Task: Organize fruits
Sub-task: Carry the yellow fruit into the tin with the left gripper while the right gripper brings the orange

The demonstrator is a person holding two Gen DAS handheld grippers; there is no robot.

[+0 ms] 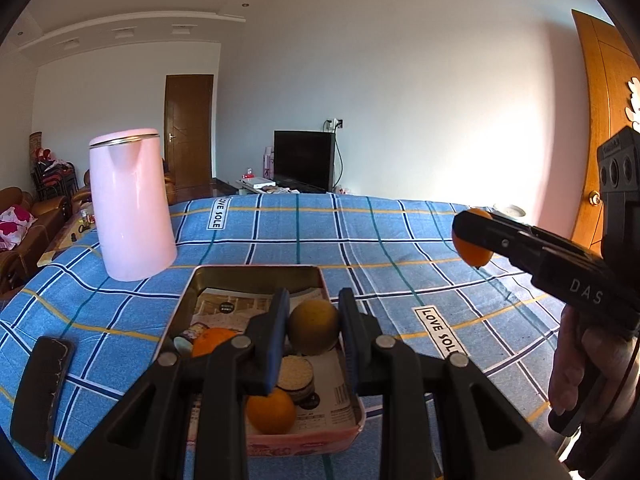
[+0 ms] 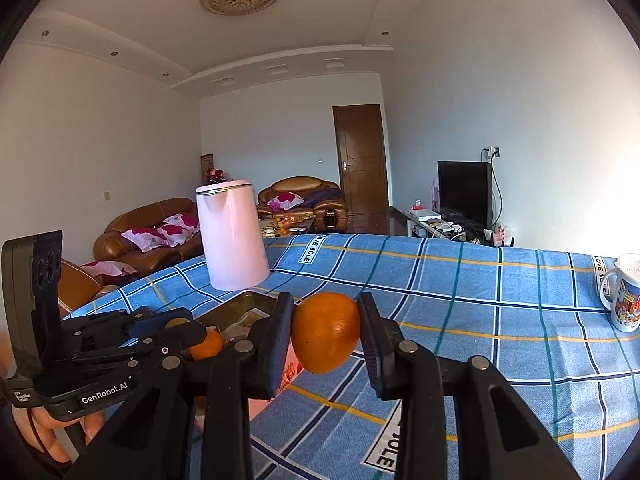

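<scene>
A metal tin [image 1: 256,276] sits on the blue checked tablecloth and holds two oranges [image 1: 270,411] and a yellow-green fruit [image 1: 314,327]. My left gripper [image 1: 314,330] is over the tin, and its jaws stand on either side of the yellow-green fruit with small gaps. My right gripper [image 2: 326,334] is shut on an orange [image 2: 326,332] and holds it above the cloth, to the right of the tin [image 2: 244,308]. The held orange also shows in the left wrist view [image 1: 472,254].
A pink kettle [image 1: 130,204] stands behind the tin to the left. A dark phone [image 1: 40,390] lies at the cloth's left edge. A printed mug [image 2: 624,294] stands at the far right. Biscuits [image 1: 295,374] lie in the tin.
</scene>
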